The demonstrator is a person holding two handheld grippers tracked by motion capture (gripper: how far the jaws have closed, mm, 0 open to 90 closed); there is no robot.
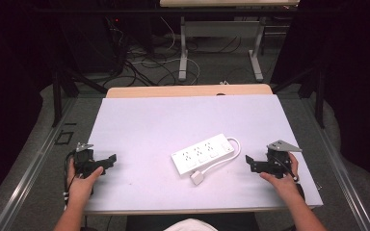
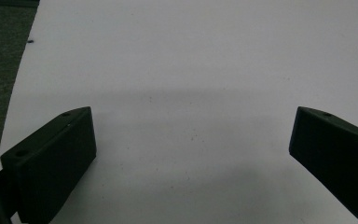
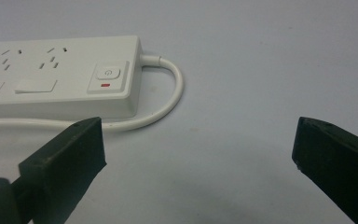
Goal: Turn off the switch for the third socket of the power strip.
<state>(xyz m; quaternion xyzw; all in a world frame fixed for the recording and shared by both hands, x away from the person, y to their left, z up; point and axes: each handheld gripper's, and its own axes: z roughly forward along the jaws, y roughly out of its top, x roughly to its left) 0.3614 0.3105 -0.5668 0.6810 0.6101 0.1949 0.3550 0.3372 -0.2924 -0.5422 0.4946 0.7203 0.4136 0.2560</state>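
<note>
A white power strip (image 1: 203, 153) lies at an angle right of the middle of the white table (image 1: 173, 120); its cable loops off the right end and runs back to a white plug (image 1: 197, 177) at its near side. In the right gripper view the power strip (image 3: 60, 77) shows its power button (image 3: 107, 75) and sockets, with the cable (image 3: 170, 93) curving past it. My right gripper (image 1: 248, 162) rests open just right of the strip, its jaws empty (image 3: 198, 140). My left gripper (image 1: 111, 160) sits open at the near left, far from the strip, over bare table (image 2: 193, 135).
The table's wooden far edge (image 1: 188, 90) borders a floor with tangled cables (image 1: 144, 62) and another table's legs (image 1: 183, 53). Metal rails (image 1: 33, 168) run along both sides. The person's forearms enter from the bottom edge.
</note>
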